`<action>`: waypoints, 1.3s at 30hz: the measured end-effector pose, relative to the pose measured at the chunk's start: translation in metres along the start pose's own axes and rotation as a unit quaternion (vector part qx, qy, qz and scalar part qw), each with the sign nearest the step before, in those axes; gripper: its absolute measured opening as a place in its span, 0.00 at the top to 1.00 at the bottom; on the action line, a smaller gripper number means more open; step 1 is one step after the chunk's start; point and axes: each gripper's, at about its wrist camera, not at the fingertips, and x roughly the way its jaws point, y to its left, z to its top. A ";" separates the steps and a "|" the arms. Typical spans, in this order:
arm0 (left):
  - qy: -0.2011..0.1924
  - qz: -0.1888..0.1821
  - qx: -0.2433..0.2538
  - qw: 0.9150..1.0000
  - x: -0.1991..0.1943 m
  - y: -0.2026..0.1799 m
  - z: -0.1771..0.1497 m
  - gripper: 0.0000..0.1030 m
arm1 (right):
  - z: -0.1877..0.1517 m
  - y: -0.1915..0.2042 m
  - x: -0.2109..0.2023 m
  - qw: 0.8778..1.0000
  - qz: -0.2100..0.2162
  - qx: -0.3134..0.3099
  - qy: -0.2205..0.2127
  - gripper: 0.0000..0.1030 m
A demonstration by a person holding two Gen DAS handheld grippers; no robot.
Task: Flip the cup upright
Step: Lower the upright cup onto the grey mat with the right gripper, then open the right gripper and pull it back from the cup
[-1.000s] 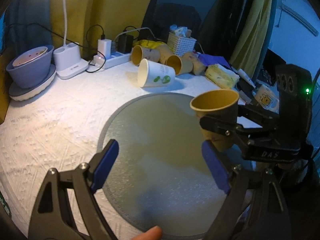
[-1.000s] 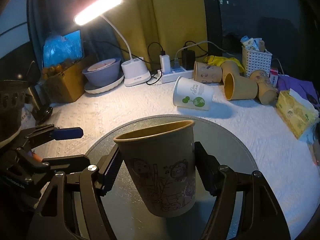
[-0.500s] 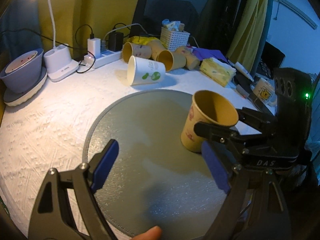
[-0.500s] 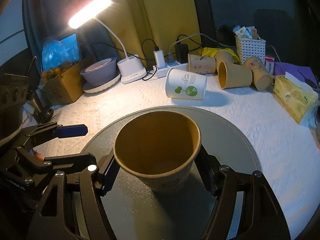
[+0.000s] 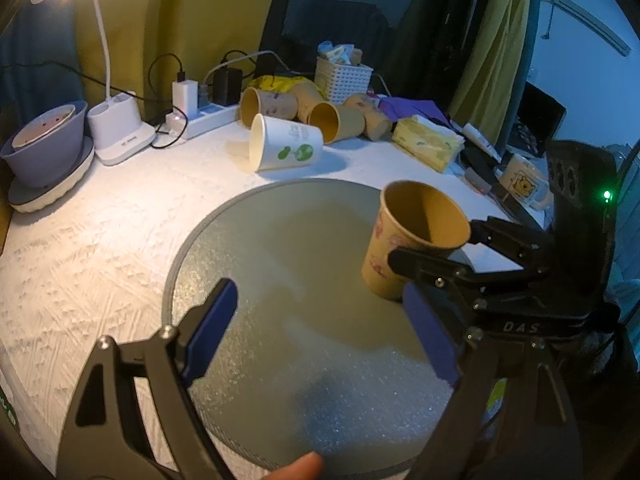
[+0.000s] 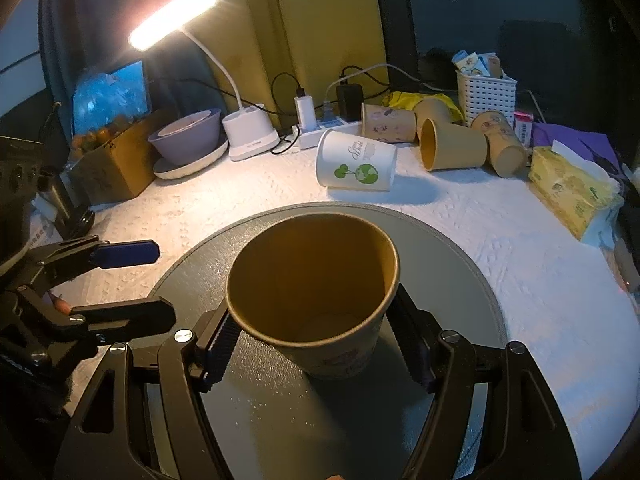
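A brown paper cup (image 6: 316, 300) with cartoon prints stands upright, mouth up, on the round grey mat (image 6: 460, 280). My right gripper (image 6: 316, 344) has its fingers on either side of the cup with small gaps showing, so it looks open around it. In the left wrist view the same cup (image 5: 408, 244) stands at the mat's (image 5: 260, 260) right side with the right gripper (image 5: 460, 256) around it. My left gripper (image 5: 320, 336) is open and empty above the near part of the mat.
A white cup with green print (image 5: 284, 148) lies on its side behind the mat. Several brown cups (image 6: 452, 144) lie on their sides at the back. A desk lamp (image 6: 248, 136), a power strip (image 5: 200, 120), a purple bowl (image 5: 44, 144), a white basket (image 6: 486, 92) and a tissue pack (image 6: 568, 188) stand around.
The right gripper has lowered the cup from the air onto the mat, and its fingers have eased apart from the cup. The left gripper has stayed open and nearly still.
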 end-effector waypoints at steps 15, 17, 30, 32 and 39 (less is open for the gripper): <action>-0.016 -0.017 0.013 1.000 -0.025 -0.012 -0.015 0.16 | -0.018 0.014 -0.028 0.999 -0.033 0.003 -0.002 0.25; -0.018 -0.020 0.016 1.000 -0.028 -0.014 -0.018 0.16 | -0.021 0.016 -0.032 0.999 -0.036 0.003 -0.003 0.25; -0.037 -0.038 0.038 0.998 -0.051 -0.033 -0.029 0.16 | -0.036 0.031 -0.064 0.999 -0.051 0.002 -0.020 0.25; -0.042 -0.038 0.042 0.998 -0.054 -0.035 -0.031 0.16 | -0.038 0.034 -0.070 0.998 -0.053 0.002 -0.024 0.25; -0.065 -0.043 0.051 0.996 -0.072 -0.045 -0.036 0.16 | -0.044 0.043 -0.093 0.997 -0.067 -0.001 -0.039 0.25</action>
